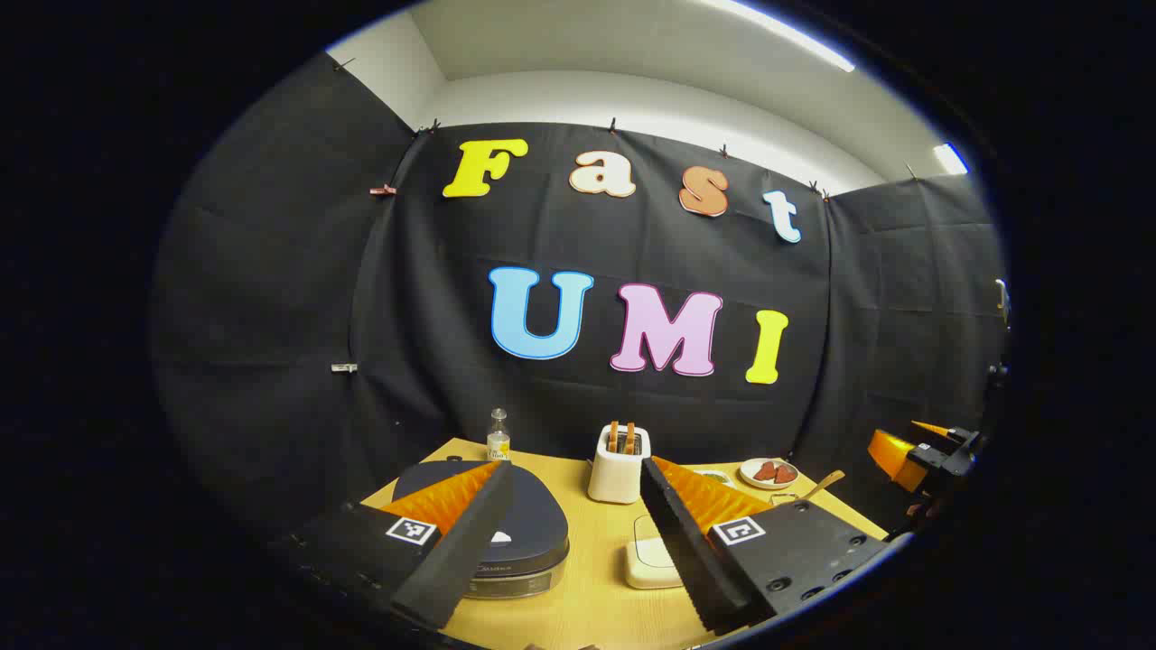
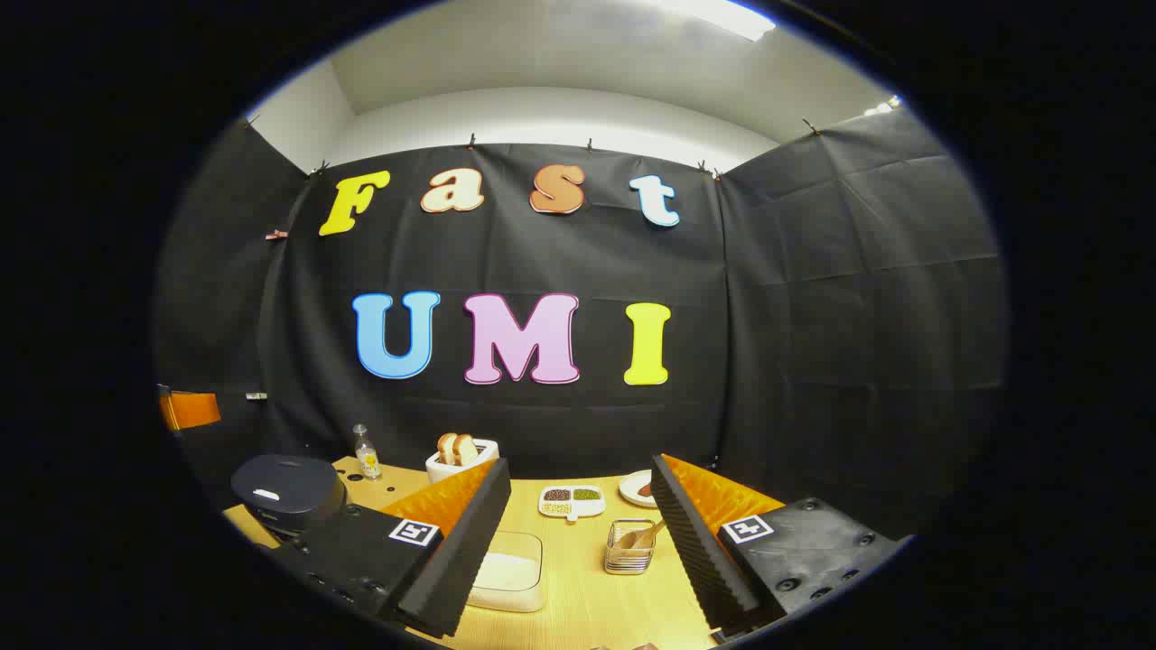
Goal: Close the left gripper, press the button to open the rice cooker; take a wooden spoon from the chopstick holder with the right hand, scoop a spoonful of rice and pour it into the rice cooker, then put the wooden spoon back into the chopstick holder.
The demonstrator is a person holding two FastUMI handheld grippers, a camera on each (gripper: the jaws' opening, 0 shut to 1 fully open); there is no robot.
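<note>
Left gripper view: the left gripper (image 1: 576, 542) stands wide open with nothing between its jaws. The rice cooker (image 1: 528, 528) sits just ahead and under its left finger, lid down, a small pale tab on the lid's near edge. Whether that tab is the button I cannot tell. The cooker looks heavy and rigid, so a push from closed fingertips should not shift it. A white toaster (image 1: 618, 469) stands ahead between the fingers, and the other gripper shows far off to the right.

Right gripper view: the right gripper (image 2: 578, 542) is also spread open and empty. The wire chopstick holder (image 2: 629, 548) lies just ahead, near the right finger, with the wooden spoon (image 2: 643, 536) leaning in it. The spoon is likely light, stiff and smooth; grip the handle partway up. The holder looks light and could tip. A white container of rice (image 2: 508, 572) sits beside the left finger.
</note>
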